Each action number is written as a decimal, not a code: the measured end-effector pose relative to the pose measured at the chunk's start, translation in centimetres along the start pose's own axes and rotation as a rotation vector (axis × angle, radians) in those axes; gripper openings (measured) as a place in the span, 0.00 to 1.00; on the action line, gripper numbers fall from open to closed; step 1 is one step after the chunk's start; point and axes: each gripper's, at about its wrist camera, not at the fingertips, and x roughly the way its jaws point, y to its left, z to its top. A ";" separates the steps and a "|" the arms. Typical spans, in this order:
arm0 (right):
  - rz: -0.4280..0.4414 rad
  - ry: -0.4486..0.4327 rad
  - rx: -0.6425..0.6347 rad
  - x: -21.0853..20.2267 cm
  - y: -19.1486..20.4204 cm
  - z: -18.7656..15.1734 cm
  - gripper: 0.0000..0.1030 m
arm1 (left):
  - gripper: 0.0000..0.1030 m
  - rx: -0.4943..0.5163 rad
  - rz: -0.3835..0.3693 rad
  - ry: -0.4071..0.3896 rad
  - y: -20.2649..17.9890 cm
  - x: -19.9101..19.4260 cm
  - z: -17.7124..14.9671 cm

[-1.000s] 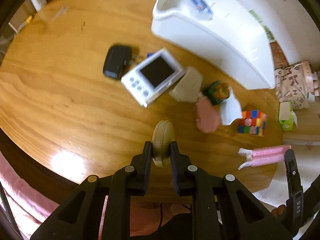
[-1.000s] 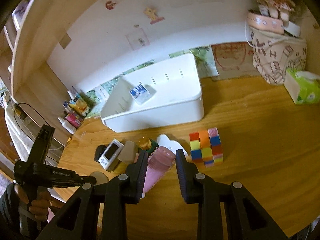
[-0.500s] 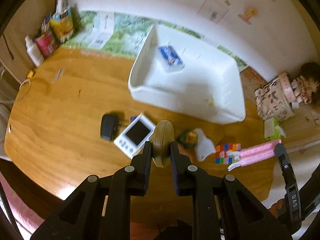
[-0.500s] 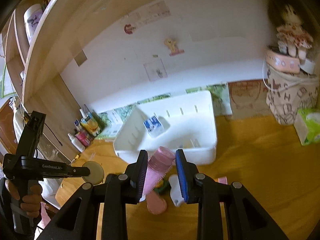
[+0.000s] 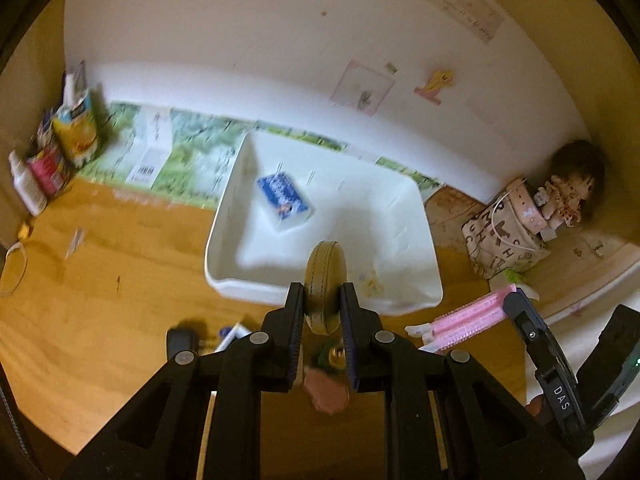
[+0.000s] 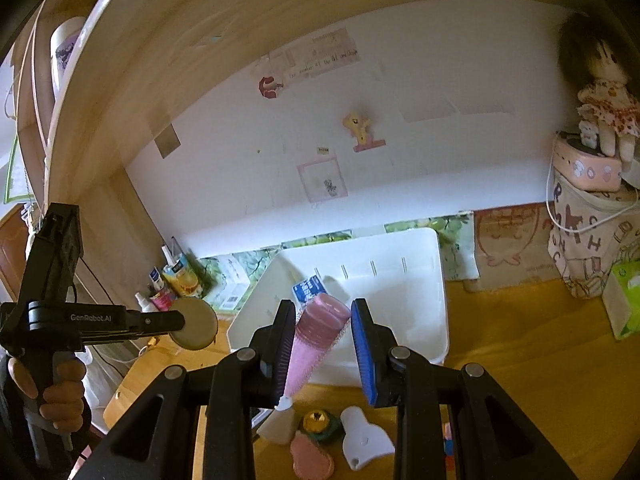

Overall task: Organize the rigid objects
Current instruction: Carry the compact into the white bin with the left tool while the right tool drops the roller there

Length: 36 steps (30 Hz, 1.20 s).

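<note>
My left gripper [image 5: 322,294] is shut on a beige round disc [image 5: 325,276], held above the near rim of the white bin [image 5: 224,280]. It also shows from the side in the right wrist view [image 6: 194,328]. My right gripper [image 6: 323,312] is shut on a pink hairbrush [image 6: 314,344], raised in front of the bin [image 6: 436,344]. The brush also shows in the left wrist view [image 5: 464,318]. A blue-and-white box [image 5: 284,196] lies inside the bin.
On the wooden table below lie a pink oval piece [image 6: 312,460], a white flat piece [image 6: 364,440], a green-gold item [image 6: 318,424] and a dark device [image 5: 182,340]. Bottles and cartons [image 5: 52,152] stand far left. A patterned bag with a doll [image 6: 592,216] stands right.
Both grippers have risen from the table and moved toward the white bin, each carrying its object. The items on the table now sit low in both views.
</note>
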 end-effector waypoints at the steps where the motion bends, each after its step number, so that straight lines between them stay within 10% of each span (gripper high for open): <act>1: -0.001 -0.004 -0.002 0.2 0.0 0.1 0.28 | 0.18 0.012 -0.009 -0.012 -0.1 0.2 0.2; 36: -0.060 0.066 -0.011 10.9 -2.4 0.4 0.32 | 0.28 0.085 -0.050 -0.076 1.2 9.4 3.8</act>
